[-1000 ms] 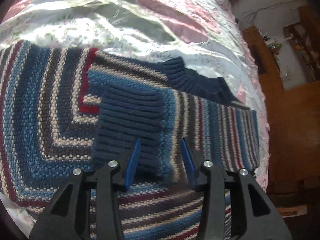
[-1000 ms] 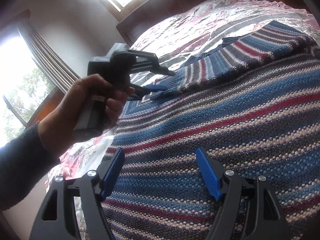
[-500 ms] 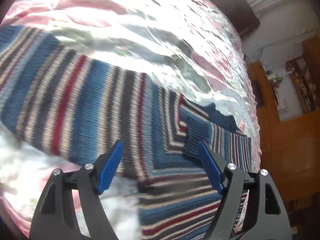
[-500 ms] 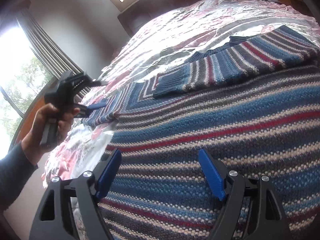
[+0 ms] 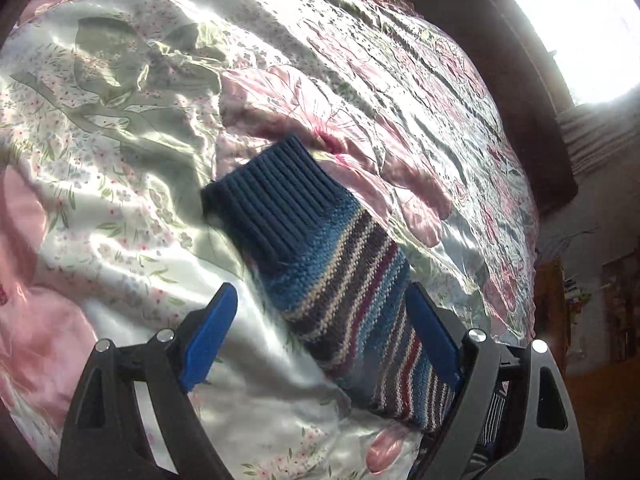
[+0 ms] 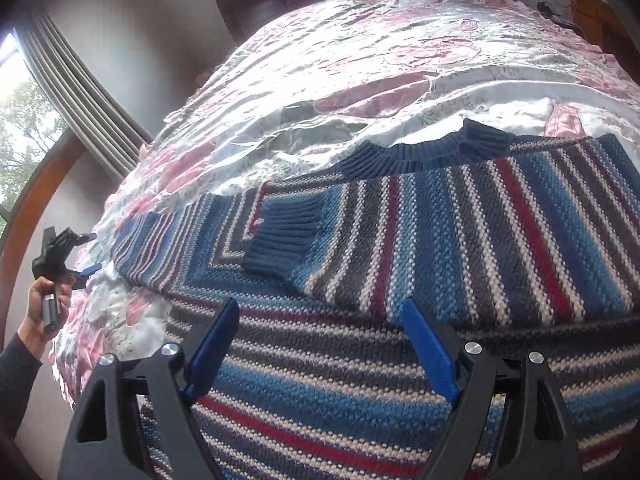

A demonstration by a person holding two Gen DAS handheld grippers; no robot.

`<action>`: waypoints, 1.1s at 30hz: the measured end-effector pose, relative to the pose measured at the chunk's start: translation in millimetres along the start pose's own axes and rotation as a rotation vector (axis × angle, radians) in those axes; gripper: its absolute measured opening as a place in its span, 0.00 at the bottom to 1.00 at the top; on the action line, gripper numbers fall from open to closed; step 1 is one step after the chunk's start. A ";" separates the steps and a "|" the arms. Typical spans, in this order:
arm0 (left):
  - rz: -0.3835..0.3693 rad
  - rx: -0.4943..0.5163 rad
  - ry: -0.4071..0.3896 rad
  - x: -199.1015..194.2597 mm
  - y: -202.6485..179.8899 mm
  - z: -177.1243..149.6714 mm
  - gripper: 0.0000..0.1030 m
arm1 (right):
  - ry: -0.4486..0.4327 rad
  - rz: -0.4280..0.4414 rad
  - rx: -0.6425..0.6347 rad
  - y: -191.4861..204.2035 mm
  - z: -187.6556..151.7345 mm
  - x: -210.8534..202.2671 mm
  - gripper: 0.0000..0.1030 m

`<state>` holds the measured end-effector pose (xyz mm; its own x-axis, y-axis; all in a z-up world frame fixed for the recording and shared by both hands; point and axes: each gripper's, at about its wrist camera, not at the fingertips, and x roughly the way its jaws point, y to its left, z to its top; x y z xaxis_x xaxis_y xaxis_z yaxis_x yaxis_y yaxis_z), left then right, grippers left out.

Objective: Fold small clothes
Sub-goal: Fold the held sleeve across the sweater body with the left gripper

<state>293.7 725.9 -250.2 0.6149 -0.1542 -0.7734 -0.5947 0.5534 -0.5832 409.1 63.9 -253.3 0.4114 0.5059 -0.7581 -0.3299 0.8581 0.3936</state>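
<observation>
Between the left gripper (image 5: 320, 336) fingers (spread wide), sweater sleeve (image 5: 320, 256).

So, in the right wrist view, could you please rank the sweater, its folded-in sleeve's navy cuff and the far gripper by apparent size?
1. striped sweater, by far the largest.
2. navy cuff.
3. left gripper, smallest, though its distance from the camera shrinks it.

Floral satin bedspread (image 6: 360, 64) covers the bed; grey curtains (image 6: 80, 96) flank a bright window (image 6: 24, 128); dark headboard (image 6: 256, 4).
</observation>
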 end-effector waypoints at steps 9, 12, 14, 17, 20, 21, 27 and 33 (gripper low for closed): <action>0.011 -0.085 -0.011 40.7 18.3 18.9 0.72 | 0.018 0.033 -0.008 22.2 4.9 19.0 0.78; 0.061 -0.033 0.003 47.2 11.2 21.4 0.36 | 0.035 0.035 -0.012 23.4 0.5 23.7 0.78; 0.064 -0.030 0.000 47.6 8.5 22.9 0.30 | 0.041 0.039 -0.014 22.5 -4.2 23.1 0.78; 0.063 -0.007 -0.030 39.6 -3.9 21.5 0.17 | 0.046 0.043 -0.013 18.1 -12.8 17.5 0.78; 0.046 0.037 -0.081 21.5 -31.6 15.9 0.13 | 0.047 0.039 -0.022 12.3 -19.2 9.8 0.78; 0.033 0.065 -0.101 13.0 -45.7 12.5 0.13 | 0.043 0.034 -0.023 9.4 -20.1 6.6 0.78; -0.036 0.300 -0.165 -23.5 -163.9 -35.2 0.12 | 0.026 0.029 0.014 -16.5 -19.0 -14.0 0.78; -0.170 0.423 -0.132 -11.5 -276.1 -107.4 0.12 | 0.012 0.040 0.049 -40.9 -20.6 -37.3 0.78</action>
<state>395.2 486.9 -107.0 0.7621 -0.1817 -0.6214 -0.2333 0.8183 -0.5253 389.8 8.1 -251.8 0.3885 0.5390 -0.7473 -0.3037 0.8406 0.4484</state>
